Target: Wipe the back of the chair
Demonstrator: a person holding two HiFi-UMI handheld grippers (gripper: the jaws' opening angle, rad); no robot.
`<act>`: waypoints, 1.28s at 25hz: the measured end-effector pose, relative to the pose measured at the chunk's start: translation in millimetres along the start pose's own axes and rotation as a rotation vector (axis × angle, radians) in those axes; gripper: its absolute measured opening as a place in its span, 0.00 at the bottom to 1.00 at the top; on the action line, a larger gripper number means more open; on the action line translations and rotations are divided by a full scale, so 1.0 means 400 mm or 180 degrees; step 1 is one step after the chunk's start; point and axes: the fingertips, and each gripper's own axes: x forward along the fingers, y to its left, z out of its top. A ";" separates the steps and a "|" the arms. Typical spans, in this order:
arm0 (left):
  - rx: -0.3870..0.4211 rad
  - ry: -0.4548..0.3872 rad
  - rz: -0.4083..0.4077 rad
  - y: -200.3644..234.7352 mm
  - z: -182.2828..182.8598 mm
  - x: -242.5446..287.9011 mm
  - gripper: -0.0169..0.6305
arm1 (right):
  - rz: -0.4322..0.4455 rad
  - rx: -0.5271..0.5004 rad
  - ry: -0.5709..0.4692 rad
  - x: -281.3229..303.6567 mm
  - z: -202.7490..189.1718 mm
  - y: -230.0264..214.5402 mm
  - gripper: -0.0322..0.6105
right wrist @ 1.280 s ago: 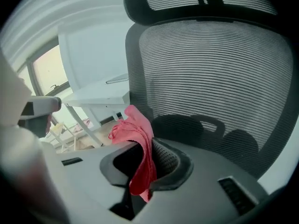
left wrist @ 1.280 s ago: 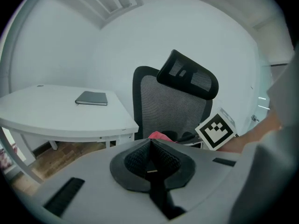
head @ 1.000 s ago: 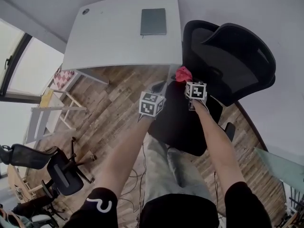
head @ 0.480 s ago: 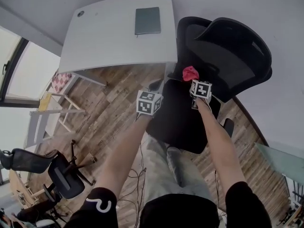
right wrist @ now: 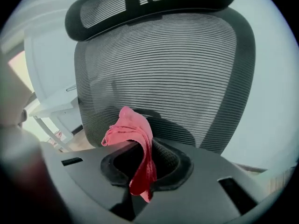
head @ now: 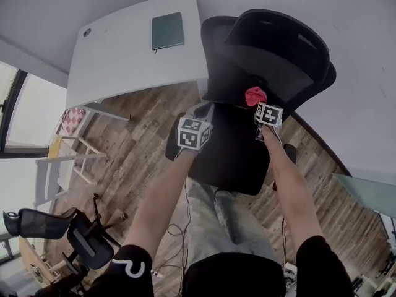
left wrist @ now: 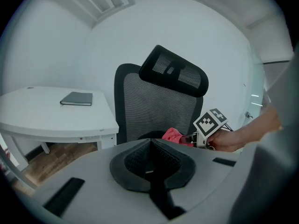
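Grips a likely soft, light cloth [right wrist: 133, 129] by its fold in the right claw [right wrist: 145, 164], chair back [right wrist: 177, 69] ahead; left claw [left wrist: 150, 164] closed, empty.

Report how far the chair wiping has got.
Done: the cloth is clamped in the right gripper. In hand: cloth held up at the backrest, low on its mesh; contact unclear. Left: wiping the backrest itself. The left gripper is shut, empty.

Chair [right wrist: 163, 78] blk mesh; cloth [right wrist: 133, 134] pink-red; desk [head: 124, 48] white; notebook [head: 167, 31] dk grey; floor [head: 136, 147] wood-grain.
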 end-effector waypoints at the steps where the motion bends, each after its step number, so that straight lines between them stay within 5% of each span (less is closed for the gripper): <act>1: 0.0013 0.0008 -0.0020 -0.015 -0.002 0.006 0.06 | -0.0038 0.0032 -0.0003 -0.007 -0.004 -0.030 0.16; 18: 0.0230 0.0038 -0.0193 -0.239 0.042 0.024 0.06 | -0.0457 0.0689 -0.0044 -0.169 -0.096 -0.439 0.16; 24: 0.0314 0.0009 -0.0118 -0.259 0.078 -0.081 0.07 | -0.0194 0.0505 -0.0316 -0.297 -0.087 -0.376 0.16; 32: 0.0341 -0.0208 -0.0143 -0.387 0.090 -0.276 0.06 | 0.0620 0.0170 -0.0993 -0.587 -0.034 -0.171 0.15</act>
